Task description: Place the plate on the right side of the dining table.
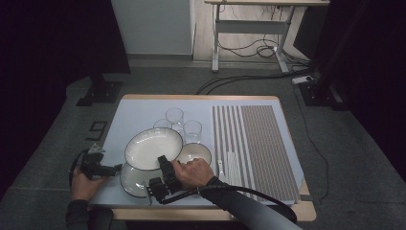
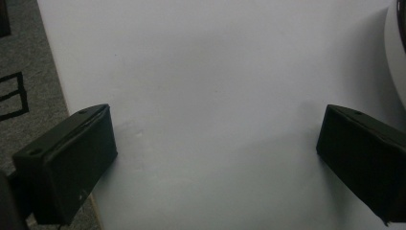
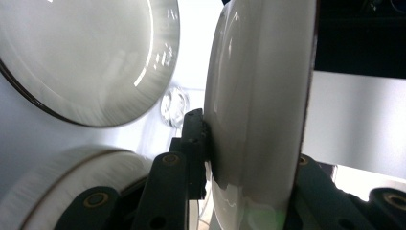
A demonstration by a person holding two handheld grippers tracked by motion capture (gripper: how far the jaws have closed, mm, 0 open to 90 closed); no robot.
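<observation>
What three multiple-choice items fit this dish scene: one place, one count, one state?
1. Where do the glasses stand?
A. On the floor
B. On the white surface, beyond the large plate
C. On the desk at the far wall

2. How many glasses are there?
A. Two
B. Three
C. Five

3. What is the right gripper doing?
A. Open, hovering over bare table
B. Shut on a glass
C. Shut on the large plate's rim

Key:
1 B, since the high view shows them grouped on the white surface past the plate.
2 B, since three clear rims can be counted there.
3 C, since the right gripper view shows a jaw pressed on each face of the plate's edge.
</observation>
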